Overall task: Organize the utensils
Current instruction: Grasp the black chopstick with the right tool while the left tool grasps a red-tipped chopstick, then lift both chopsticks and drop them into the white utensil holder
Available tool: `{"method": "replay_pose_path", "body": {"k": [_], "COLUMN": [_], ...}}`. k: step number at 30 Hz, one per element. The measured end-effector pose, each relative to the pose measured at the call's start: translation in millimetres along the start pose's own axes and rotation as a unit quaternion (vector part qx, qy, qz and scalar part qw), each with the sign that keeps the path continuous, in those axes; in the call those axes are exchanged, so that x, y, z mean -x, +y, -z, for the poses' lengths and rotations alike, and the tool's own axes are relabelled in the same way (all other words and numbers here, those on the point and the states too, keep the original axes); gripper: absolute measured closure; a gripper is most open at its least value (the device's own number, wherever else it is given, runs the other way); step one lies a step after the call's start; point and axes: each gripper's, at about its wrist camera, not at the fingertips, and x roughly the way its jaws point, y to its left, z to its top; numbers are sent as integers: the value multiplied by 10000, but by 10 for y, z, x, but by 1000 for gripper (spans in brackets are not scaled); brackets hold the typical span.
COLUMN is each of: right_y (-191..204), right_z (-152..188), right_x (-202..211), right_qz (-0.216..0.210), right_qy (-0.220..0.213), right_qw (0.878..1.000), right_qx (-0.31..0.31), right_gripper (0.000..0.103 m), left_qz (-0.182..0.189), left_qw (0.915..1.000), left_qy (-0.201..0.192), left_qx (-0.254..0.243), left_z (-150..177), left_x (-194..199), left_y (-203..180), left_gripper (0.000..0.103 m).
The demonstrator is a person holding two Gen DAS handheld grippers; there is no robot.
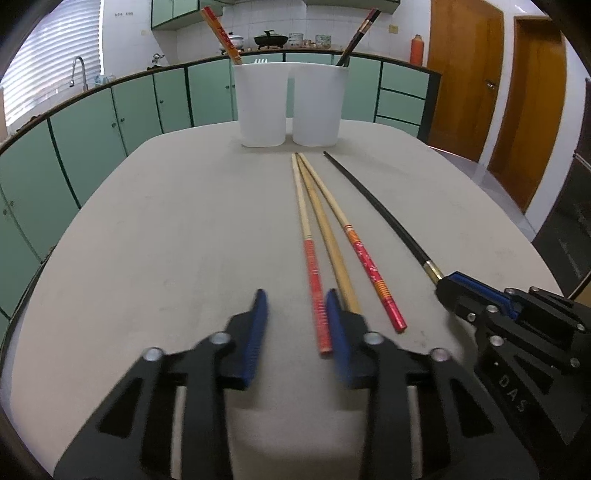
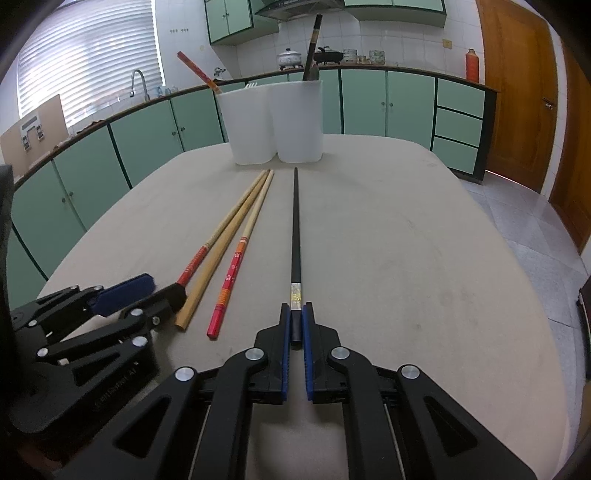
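Several chopsticks lie lengthwise on the table: a red-handled one, a plain bamboo one, a red flowered one and a black one. My left gripper is open. The red-handled chopstick's near end lies between its fingers, close to the right pad. My right gripper is shut on the black chopstick at its thick end, which rests on the table. At the far end stand two white holders, with a red-and-wood chopstick in the left one and a dark chopstick in the right.
The table's rounded edge drops off left and right, with a tiled floor to the right. Green cabinets ring the room behind the table, and wooden doors stand at the right. The two grippers sit side by side near the front edge.
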Motion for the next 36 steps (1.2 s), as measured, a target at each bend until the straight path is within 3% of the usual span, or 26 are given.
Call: {"method": "replay_pose_path", "body": {"k": [3, 13, 23, 36], "right_y": [4, -28, -53, -68], "right_z": [-6, -79, -382, -741], "right_x": [-9, 119, 491, 801], "right_qz": [19, -25, -28, -152], "right_qy": [22, -248, -842, -1282], "right_qw": [10000, 9997, 9961, 9912], "right_qx": [37, 57, 253, 280], "right_gripper": [96, 97, 97, 97], "left_qz": [99, 137, -236, -207], "left_qw": [9999, 9997, 9972, 9926], "left_qy": [-3, -152, -687, -1193], "left_qx": [-19, 95, -175, -90], "left_z": [5, -92, -405, -824], "left_x": [7, 90, 435, 800], "left_y": [-16, 56, 84, 199], "left_gripper": [97, 98, 98, 98]}}
